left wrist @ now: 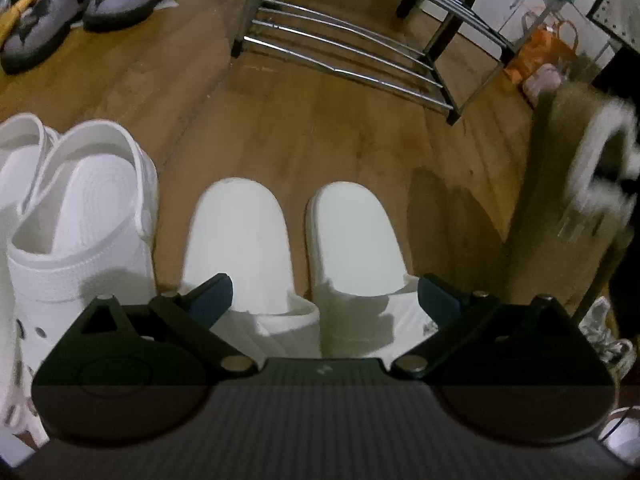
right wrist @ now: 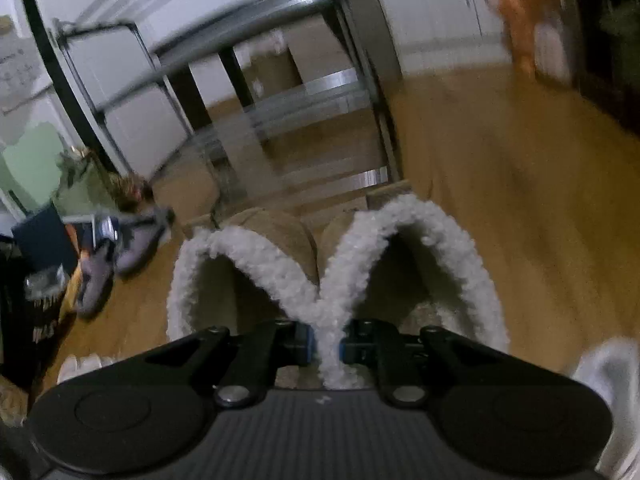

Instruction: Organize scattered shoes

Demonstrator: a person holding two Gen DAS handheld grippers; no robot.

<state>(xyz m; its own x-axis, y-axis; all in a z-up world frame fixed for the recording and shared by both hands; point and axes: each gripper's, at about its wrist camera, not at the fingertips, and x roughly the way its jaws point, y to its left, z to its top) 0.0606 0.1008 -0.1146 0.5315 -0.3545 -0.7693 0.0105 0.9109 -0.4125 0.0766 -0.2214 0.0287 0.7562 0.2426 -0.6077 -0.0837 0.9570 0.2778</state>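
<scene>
While my left gripper [left wrist: 324, 294] hangs with its jaws spread wide above a pair of white slippers [left wrist: 288, 248], nothing sits between its fingers. Those slippers lie side by side on the wooden floor [left wrist: 320, 128], toes pointing toward the metal shoe rack [left wrist: 344, 52]. Just beside them on the left stand two white clogs [left wrist: 80, 216], and far off in the upper left corner rest two grey sandals [left wrist: 88, 4]. At the right edge of my left view, a blurred tan shape with white fleece trim shows.

My right gripper [right wrist: 327, 344] is pinched narrow on the touching fleece collars of a pair of tan fleece-lined slippers [right wrist: 332, 264], holding both at once where their inner edges meet. They point toward the rack's lower shelves [right wrist: 320, 104]. An orange bag [left wrist: 540, 52] stands past the rack.
</scene>
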